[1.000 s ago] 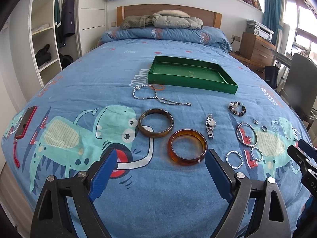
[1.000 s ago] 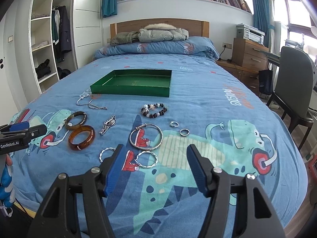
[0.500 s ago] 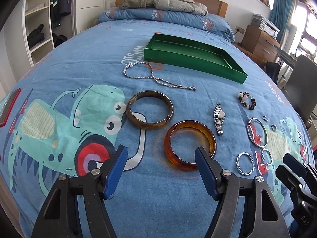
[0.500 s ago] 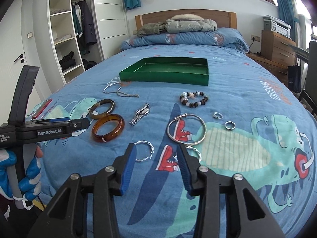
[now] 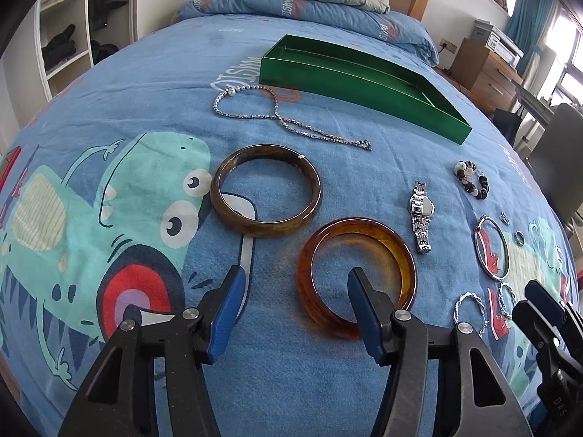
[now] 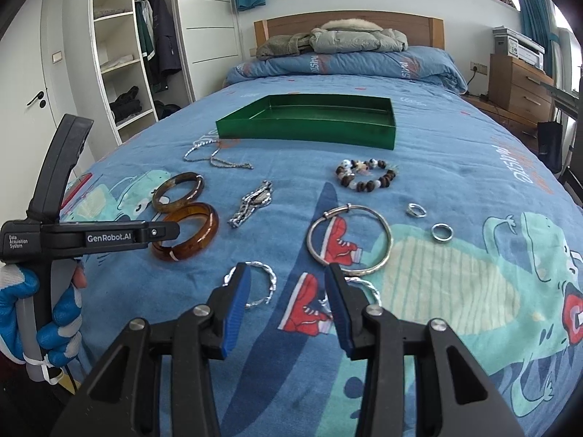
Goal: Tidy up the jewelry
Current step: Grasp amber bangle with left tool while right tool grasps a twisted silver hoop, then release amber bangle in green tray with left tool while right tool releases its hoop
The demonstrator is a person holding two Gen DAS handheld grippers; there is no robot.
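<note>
Jewelry lies spread on a blue bedspread in front of an empty green tray (image 5: pixel 368 83) (image 6: pixel 309 127). My left gripper (image 5: pixel 295 280) is open and low over the near rim of an amber bangle (image 5: pixel 404 258) (image 6: pixel 204 233), one finger over its hole, one outside. A brown bangle (image 5: pixel 266 225), silver chain necklace (image 5: pixel 284 120) and watch (image 5: pixel 421 215) lie beyond. My right gripper (image 6: pixel 288 276) is open between two small twisted silver hoops (image 6: pixel 267 284), just short of a large silver bangle (image 6: pixel 386 240). A bead bracelet (image 6: pixel 364 176) and two rings (image 6: pixel 442 232) lie farther off.
A red phone (image 5: pixel 7 174) lies at the bed's left edge. Pillows and a jacket (image 6: pixel 331 42) sit at the headboard. A wardrobe (image 6: pixel 124 54) stands left; a wooden dresser (image 6: pixel 517 80) and a chair (image 5: pixel 557 160) stand right.
Both grippers have moved forward and down toward the bed. The left now straddles the amber bangle's near rim; the right has narrowed and come close to the small silver hoops.
</note>
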